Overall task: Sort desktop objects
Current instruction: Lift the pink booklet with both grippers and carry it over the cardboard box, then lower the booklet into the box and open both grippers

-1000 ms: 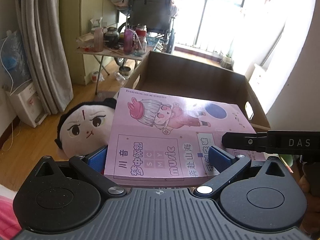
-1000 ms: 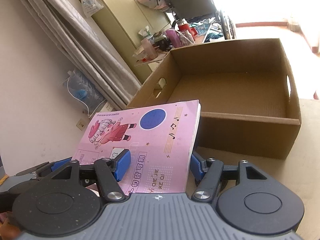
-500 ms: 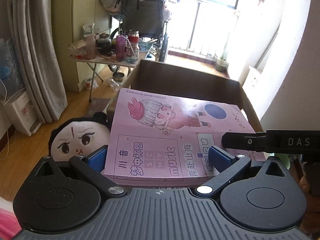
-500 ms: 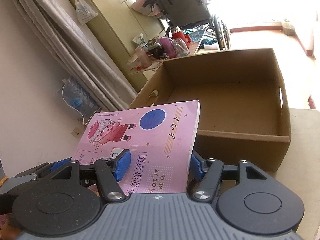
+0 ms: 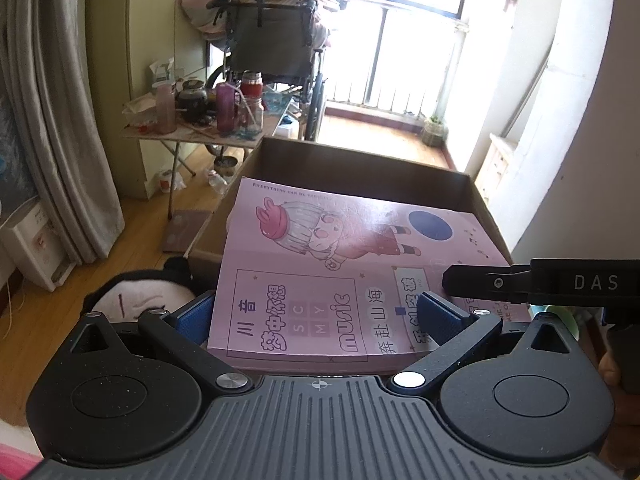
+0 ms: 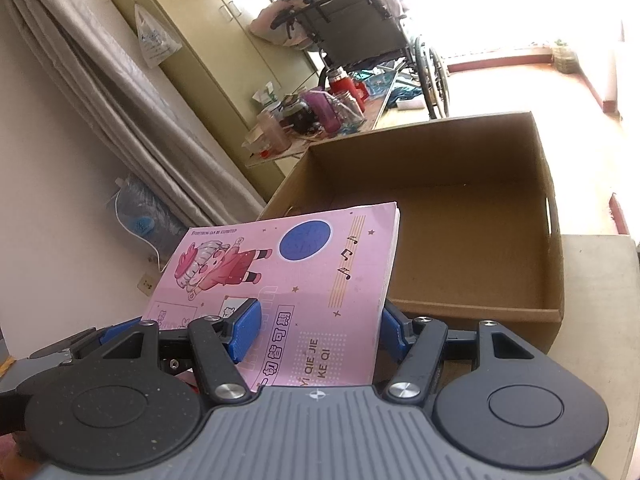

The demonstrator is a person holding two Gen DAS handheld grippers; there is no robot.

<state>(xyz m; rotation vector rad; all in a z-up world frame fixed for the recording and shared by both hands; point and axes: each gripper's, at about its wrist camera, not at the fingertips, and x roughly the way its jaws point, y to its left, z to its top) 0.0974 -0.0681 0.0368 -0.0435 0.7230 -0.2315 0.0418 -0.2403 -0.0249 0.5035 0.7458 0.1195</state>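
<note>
Pink book point(image 5: 344, 280) seemingly clamped by both grippers' fingers point(image 5: 442, 318), above cardboard box point(image 6: 472, 216).

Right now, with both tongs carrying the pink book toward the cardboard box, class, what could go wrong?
1. The left tongs and right tongs both hold the book only at its near end, so the far end may sag or slip.
2. It hangs over the box near its front wall and could catch the rim when lowered.

Home room: curtains point(image 5: 60, 120), wardrobe point(image 6: 208, 52), wheelchair point(image 5: 272, 44).
</note>
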